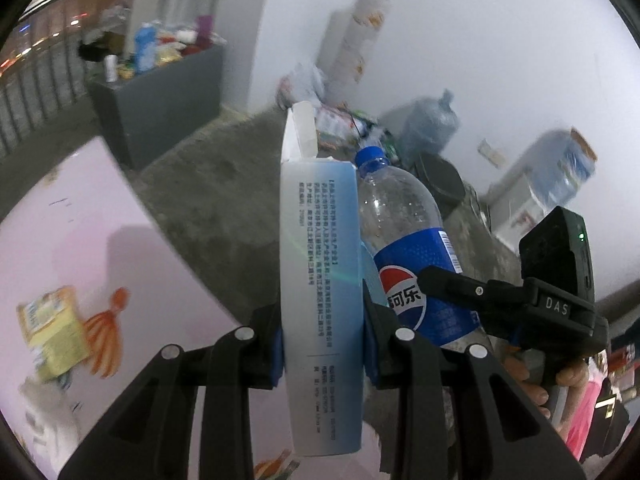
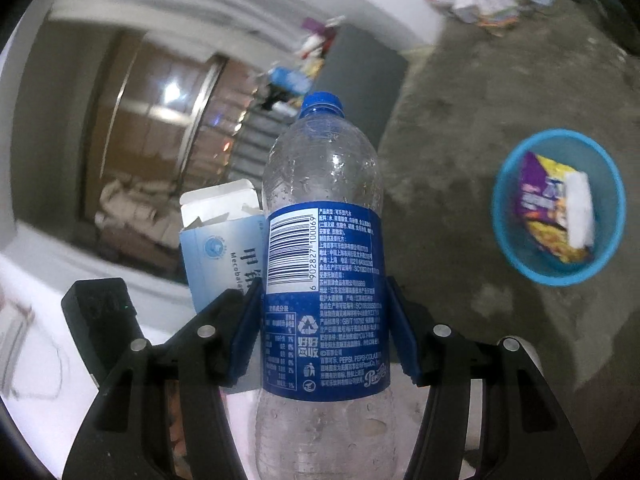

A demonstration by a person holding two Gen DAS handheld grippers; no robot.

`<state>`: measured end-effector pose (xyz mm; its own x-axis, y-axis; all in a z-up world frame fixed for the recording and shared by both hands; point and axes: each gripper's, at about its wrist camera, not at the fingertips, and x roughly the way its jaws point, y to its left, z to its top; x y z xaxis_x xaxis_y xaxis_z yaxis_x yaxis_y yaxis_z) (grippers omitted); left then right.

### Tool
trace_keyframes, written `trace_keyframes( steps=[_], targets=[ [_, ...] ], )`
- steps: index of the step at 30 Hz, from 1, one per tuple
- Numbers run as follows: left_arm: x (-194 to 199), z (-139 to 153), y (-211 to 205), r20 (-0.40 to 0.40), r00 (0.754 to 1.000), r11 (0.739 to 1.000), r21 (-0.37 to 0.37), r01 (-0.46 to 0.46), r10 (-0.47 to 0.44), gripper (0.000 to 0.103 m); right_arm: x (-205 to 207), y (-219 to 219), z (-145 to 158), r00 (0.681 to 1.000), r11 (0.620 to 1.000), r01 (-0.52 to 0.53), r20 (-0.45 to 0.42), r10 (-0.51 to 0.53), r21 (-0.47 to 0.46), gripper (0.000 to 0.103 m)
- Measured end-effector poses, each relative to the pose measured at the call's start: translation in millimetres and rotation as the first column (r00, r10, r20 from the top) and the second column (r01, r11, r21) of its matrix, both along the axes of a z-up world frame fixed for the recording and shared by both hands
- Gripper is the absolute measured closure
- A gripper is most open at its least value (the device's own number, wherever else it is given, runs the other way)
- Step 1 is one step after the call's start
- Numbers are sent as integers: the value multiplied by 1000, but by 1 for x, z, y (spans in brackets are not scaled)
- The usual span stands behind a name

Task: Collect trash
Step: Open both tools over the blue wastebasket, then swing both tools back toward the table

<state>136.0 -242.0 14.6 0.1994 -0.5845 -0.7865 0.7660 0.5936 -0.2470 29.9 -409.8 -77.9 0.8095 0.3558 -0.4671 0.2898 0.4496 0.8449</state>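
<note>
My left gripper is shut on a tall white and pale blue carton with its top flap open; the carton also shows in the right wrist view. My right gripper is shut on an empty clear Pepsi bottle with a blue label and blue cap, held upright. The bottle and the right gripper's body show just right of the carton in the left wrist view. A blue bin on the concrete floor at right holds a purple and yellow snack bag and a white piece.
A pale pink table at lower left carries a yellow packet. A dark grey box full of bottles stands by the wall. Litter, a large water jug and a black round object lie along the white wall.
</note>
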Motion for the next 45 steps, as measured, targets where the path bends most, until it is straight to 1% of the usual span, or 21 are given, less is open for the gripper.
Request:
trace_keyframes(
  steps=[3, 5, 9, 11, 13, 15, 20, 21, 22, 23, 24, 26, 28, 30, 31, 34, 37, 40, 42, 44, 45],
  targets=[
    [1, -17, -33, -22, 999, 998, 42, 48, -47, 74, -9, -16, -23, 996, 996, 72, -52, -69, 50, 48],
    [6, -32, -53, -54, 996, 995, 78, 70, -66, 74, -18, -30, -39, 989, 989, 126, -92, -119, 80, 48],
    [16, -67, -92, -148, 985, 982, 154, 108, -86, 74, -47, -64, -77, 955, 959, 248, -200, -219, 137, 48],
    [20, -84, -110, -189, 978, 975, 184, 127, -91, 74, -55, -80, -96, 937, 943, 291, -248, -247, 161, 48],
    [23, -100, -125, -216, 971, 964, 219, 148, -100, 74, -62, -87, -116, 920, 926, 323, -296, -258, 196, 48],
    [24, -116, -144, -239, 965, 955, 247, 167, -106, 74, -59, -94, -133, 908, 909, 341, -333, -253, 238, 48],
    [30, -142, -194, -246, 960, 932, 296, 207, -135, 72, -34, -109, -153, 890, 890, 360, -388, -238, 281, 45],
    [32, -146, -203, -247, 958, 928, 301, 219, -146, 62, -28, -113, -157, 890, 890, 357, -392, -232, 283, 44],
    [37, -154, -215, -248, 956, 923, 307, 231, -157, 43, -21, -122, -166, 887, 891, 356, -401, -228, 281, 40],
    [40, -159, -221, -238, 959, 924, 310, 225, -154, 36, -17, -130, -175, 880, 887, 368, -412, -236, 278, 34],
    [44, -163, -227, -209, 968, 927, 317, 201, -139, 34, -12, -139, -185, 871, 883, 388, -419, -257, 264, 27],
    [49, -165, -232, -175, 979, 930, 330, 162, -108, 34, -12, -149, -197, 840, 882, 421, -458, -291, 212, 27],
    [50, -160, -228, -185, 979, 942, 305, 143, -89, 34, -17, -153, -201, 819, 875, 448, -476, -320, 184, 27],
    [48, -151, -221, -180, 979, 953, 266, 144, -97, 34, -28, -151, -193, 826, 867, 465, -440, -353, 177, 27],
    [47, -145, -217, -164, 981, 956, 255, 147, -107, 34, -33, -150, -189, 827, 869, 467, -429, -363, 163, 27],
    [43, -126, -204, -116, 985, 961, 231, 151, -126, 34, -44, -145, -179, 814, 881, 466, -431, -389, 84, 27],
    [41, -97, -181, -86, 989, 975, 181, 133, -119, 34, -56, -142, -164, 806, 879, 476, -421, -416, 42, 30],
    [40, -65, -153, -60, 992, 986, 122, 115, -109, 34, -61, -132, -135, 825, 890, 457, -371, -427, -8, 30],
    [38, -39, -125, -31, 995, 992, 75, 102, -100, 34, -56, -122, -108, 851, 904, 424, -321, -417, -51, 30],
    [37, -8, -84, 12, 997, 997, 15, 71, -72, 34, -48, -108, -77, 888, 925, 365, -256, -381, -108, 30],
    [38, 0, -70, 23, 998, 998, -4, 59, -59, 34, -42, -100, -64, 906, 932, 336, -224, -359, -132, 30]
  ],
)
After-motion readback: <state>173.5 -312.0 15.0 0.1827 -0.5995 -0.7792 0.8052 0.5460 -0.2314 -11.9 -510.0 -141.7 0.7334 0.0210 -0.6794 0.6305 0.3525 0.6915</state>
